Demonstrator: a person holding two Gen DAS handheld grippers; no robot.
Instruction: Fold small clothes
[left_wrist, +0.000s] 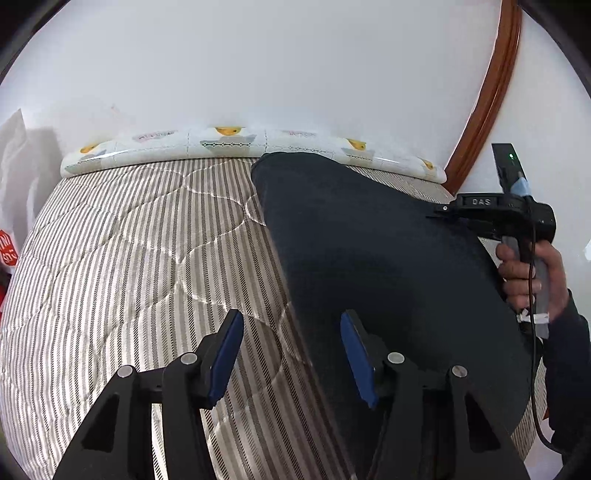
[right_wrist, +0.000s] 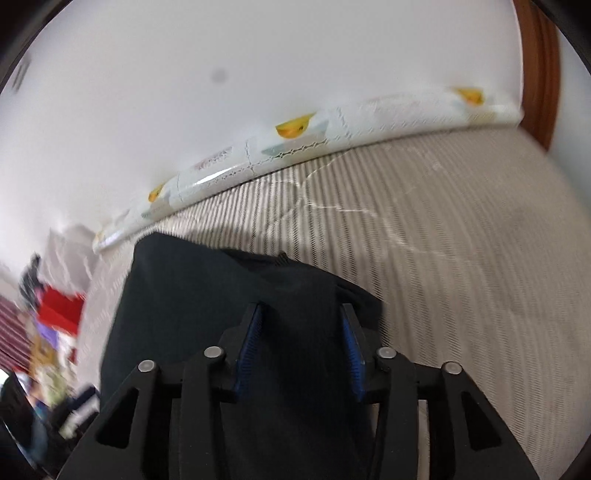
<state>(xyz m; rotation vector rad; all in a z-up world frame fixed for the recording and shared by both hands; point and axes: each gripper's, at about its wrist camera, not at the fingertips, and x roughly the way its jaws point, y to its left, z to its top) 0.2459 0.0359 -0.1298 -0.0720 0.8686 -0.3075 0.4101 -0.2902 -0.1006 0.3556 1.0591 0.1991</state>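
Dark navy garment (left_wrist: 369, 266), plain and smooth, spread over the right part of a striped quilted bedspread (left_wrist: 122, 258), far end reaching almost to the headboard edge. Seen in the right wrist view as a raised fold (right_wrist: 229, 295), motion-blurred, running between the fingers of the right gripper (right_wrist: 301, 317); blue pads (right_wrist: 349, 343) set close on either side of the cloth, but contact not clear enough to call. Left gripper (left_wrist: 291, 325) with fingers apart, nothing pinched: right pad over the garment's near edge, left pad (left_wrist: 225, 354) over bare stripes. At the right of the left wrist view, a person's hand (left_wrist: 532, 277) wrapped round the other tool's grip, dark sleeve below. Along the wall, a white cushioned border printed with yellow ducks (left_wrist: 229, 140); beside it, a brown wooden door frame (left_wrist: 495, 92). Blurred red and mixed clutter (right_wrist: 59, 306) off the bed's left side.
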